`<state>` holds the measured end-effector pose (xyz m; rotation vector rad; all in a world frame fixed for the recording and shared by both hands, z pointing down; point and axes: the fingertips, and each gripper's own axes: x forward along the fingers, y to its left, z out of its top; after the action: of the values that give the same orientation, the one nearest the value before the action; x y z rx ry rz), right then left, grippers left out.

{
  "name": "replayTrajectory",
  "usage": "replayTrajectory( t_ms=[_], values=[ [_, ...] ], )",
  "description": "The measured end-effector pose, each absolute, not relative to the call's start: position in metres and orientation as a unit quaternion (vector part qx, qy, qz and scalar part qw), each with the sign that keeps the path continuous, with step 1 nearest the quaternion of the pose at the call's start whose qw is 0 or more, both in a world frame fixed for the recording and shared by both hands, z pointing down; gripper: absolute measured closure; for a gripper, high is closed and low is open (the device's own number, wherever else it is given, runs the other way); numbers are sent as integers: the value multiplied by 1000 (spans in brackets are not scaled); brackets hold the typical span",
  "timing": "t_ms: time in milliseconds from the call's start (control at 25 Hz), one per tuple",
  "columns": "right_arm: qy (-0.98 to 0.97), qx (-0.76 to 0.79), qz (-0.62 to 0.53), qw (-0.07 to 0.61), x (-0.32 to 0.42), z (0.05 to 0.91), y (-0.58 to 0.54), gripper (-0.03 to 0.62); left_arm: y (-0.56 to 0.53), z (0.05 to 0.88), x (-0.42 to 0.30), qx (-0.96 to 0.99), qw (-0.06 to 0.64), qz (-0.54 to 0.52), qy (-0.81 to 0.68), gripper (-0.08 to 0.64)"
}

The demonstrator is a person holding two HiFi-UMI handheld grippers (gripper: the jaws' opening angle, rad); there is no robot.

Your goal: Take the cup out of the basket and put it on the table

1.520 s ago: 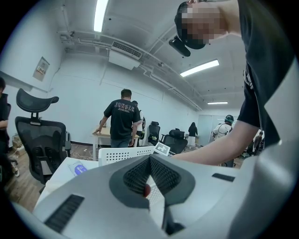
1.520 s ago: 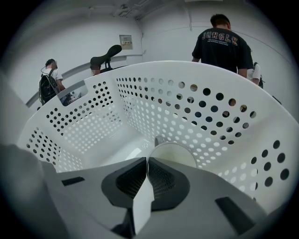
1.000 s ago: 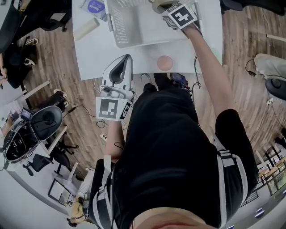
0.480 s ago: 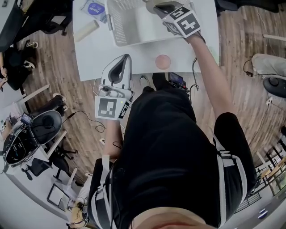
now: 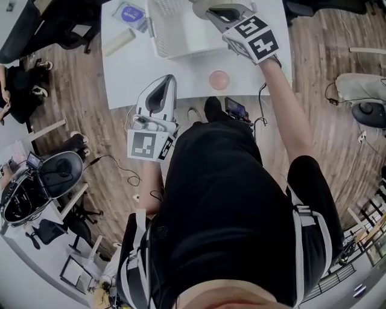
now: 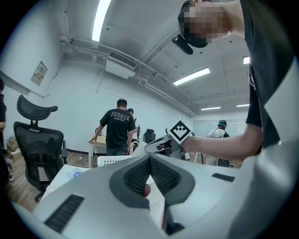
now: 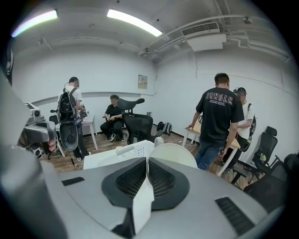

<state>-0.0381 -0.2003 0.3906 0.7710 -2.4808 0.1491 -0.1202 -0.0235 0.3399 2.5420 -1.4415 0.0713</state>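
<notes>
While your right gripper (image 7: 146,163) reaches to the far part of the white rectangular table (image 5: 139,72), its jaws are pressed together on the thin wall of the white round cup (image 7: 174,156). A strip of this white wall shows between the two dark ribbed pads (image 7: 130,179). The cup sits at the tip of this gripper, over the right part of the white perforated plastic basket (image 5: 161,30), which stands at the far middle of the table. In the right gripper view, the basket wall with its small holes is just left of the cup. I cannot tell if the bottom of the cup touches the basket or hangs free.

Your left gripper (image 6: 149,158) is nearer to you, over the near edge of the table on the left side, well apart from the basket. Its jaws meet tip to tip and hold nothing. Through the narrow gap under the tips you see only a bit of the table and of the small pink round thing (image 5: 219,79).

This pink thing lies on the table close to the near edge, between your two grippers and on the near side of the basket. At the far left of the table, left of the basket, lie a pale cylinder (image 5: 117,41) and a round blue item (image 5: 129,12).
</notes>
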Motion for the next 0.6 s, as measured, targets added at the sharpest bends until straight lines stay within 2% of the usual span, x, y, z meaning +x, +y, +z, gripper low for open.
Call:
replayTrajectory(
  t_ms=[600],
  values=[
    [-930, 316, 13, 190, -31, 321, -81, 560, 36, 334, -119, 882, 97, 16, -460, 543]
  ],
)
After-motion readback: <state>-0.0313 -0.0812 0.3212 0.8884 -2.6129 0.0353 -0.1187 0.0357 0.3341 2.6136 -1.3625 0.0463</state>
